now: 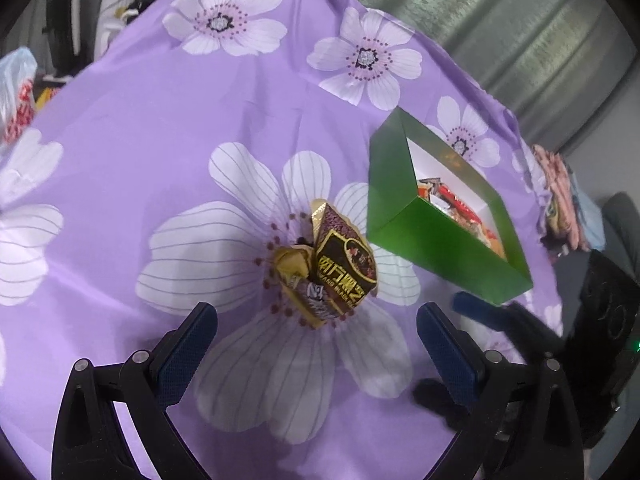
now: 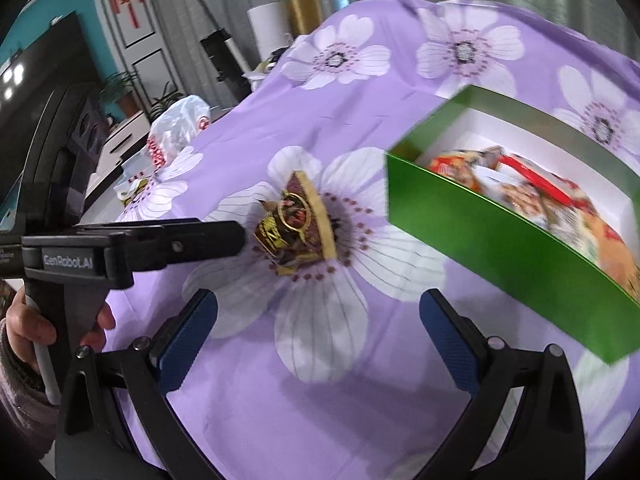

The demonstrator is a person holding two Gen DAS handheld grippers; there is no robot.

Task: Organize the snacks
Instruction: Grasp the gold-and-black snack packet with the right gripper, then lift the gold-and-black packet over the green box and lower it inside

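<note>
Two gold-and-brown snack packets [image 1: 332, 268] lie together on a white flower of the purple tablecloth, also in the right wrist view [image 2: 296, 224]. My left gripper [image 1: 316, 344] is open and empty just short of them; it shows from the side in the right wrist view [image 2: 236, 236], its tip touching or nearly touching the packets. My right gripper [image 2: 318, 336] is open and empty, nearer than the packets. A green box [image 1: 436, 240] with a white inside holds several snacks, right of the packets; it also shows in the right wrist view [image 2: 500, 256].
The purple flowered tablecloth [image 1: 160, 140] covers the table. A white plastic bag [image 2: 176, 132] sits at the table's far left edge. A pink cloth pile [image 1: 560, 200] lies beyond the right edge. Room furniture and curtains stand behind.
</note>
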